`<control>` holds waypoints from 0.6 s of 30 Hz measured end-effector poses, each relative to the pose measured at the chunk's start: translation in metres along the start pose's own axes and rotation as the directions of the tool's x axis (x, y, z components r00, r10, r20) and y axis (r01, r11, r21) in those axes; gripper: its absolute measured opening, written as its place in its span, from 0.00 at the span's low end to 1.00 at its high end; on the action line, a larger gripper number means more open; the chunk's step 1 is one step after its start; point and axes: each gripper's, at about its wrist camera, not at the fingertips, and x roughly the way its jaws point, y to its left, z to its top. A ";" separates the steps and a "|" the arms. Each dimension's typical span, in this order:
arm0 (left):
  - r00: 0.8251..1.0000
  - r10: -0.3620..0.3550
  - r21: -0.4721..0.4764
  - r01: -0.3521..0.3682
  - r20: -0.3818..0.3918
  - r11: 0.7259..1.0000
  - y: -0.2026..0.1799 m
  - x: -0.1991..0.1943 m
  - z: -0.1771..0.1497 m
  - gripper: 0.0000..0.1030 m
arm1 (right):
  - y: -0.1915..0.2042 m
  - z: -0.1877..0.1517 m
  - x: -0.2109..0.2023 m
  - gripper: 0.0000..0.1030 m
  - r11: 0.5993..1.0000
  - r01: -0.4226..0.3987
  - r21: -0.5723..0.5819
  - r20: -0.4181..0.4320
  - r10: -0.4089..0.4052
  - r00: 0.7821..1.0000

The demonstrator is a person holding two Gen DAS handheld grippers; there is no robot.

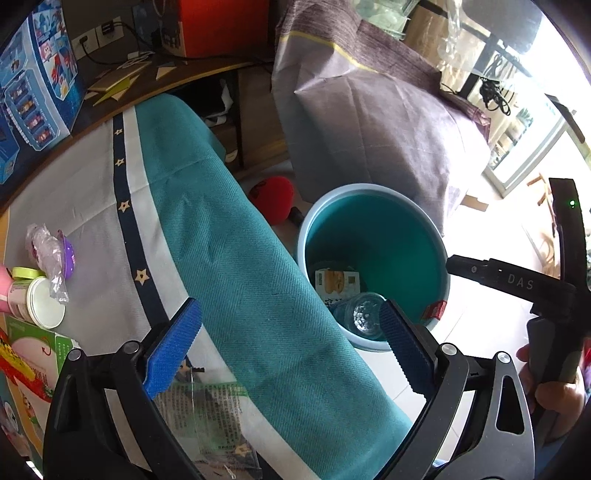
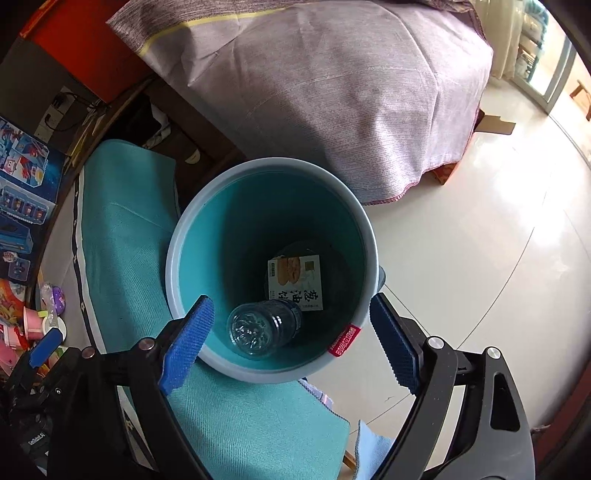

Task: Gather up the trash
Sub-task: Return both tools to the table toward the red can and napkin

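A light blue bin point(image 2: 364, 225) with a teal inside stands on the floor beside the table. In it lie a clear plastic bottle point(image 2: 258, 326) and a flat food box point(image 2: 295, 282). My right gripper point(image 2: 291, 341) is open and empty, right above the bin's near rim. My left gripper point(image 1: 291, 347) is open and empty over the table's teal cloth edge point(image 1: 240, 266); the bin point(image 1: 369, 192) shows beyond it. A clear printed wrapper point(image 1: 207, 413) lies under its left finger. A crumpled plastic bag point(image 1: 46, 251), a white tub point(image 1: 37, 302) and cartons point(image 1: 29, 365) sit at the table's left.
A piece of furniture under a grey-purple cover point(image 2: 332, 92) stands behind the bin. A red toy point(image 1: 273, 197) lies on the floor between table and cover. A blue toy box point(image 1: 33, 92) and an orange box point(image 1: 221, 26) sit on the desk behind. Pale tiled floor point(image 2: 461, 240) lies to the right.
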 end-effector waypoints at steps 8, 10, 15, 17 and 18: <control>0.998 0.040 -0.017 -0.039 0.040 0.999 0.029 -0.041 -0.041 0.94 | 0.035 -0.030 -0.021 0.83 0.998 -0.015 -0.062 0.014 0.016 1.000; 0.997 0.053 -0.031 -0.051 0.049 0.998 0.042 -0.052 -0.054 0.94 | 0.047 -0.039 -0.026 0.83 0.996 -0.022 -0.085 0.017 0.023 1.000; 0.994 0.078 -0.091 -0.071 0.077 0.993 0.078 -0.081 -0.087 0.95 | 0.081 -0.063 -0.036 0.83 0.986 -0.036 -0.166 0.007 0.037 0.999; 0.992 0.088 -0.112 -0.078 0.088 0.991 0.091 -0.092 -0.099 0.96 | 0.096 -0.074 -0.041 0.83 0.979 -0.040 -0.199 0.005 0.042 0.999; 0.991 0.092 -0.124 -0.080 0.093 0.989 0.097 -0.097 -0.105 0.96 | 0.104 -0.079 -0.043 0.83 0.976 -0.041 -0.212 0.004 0.043 0.999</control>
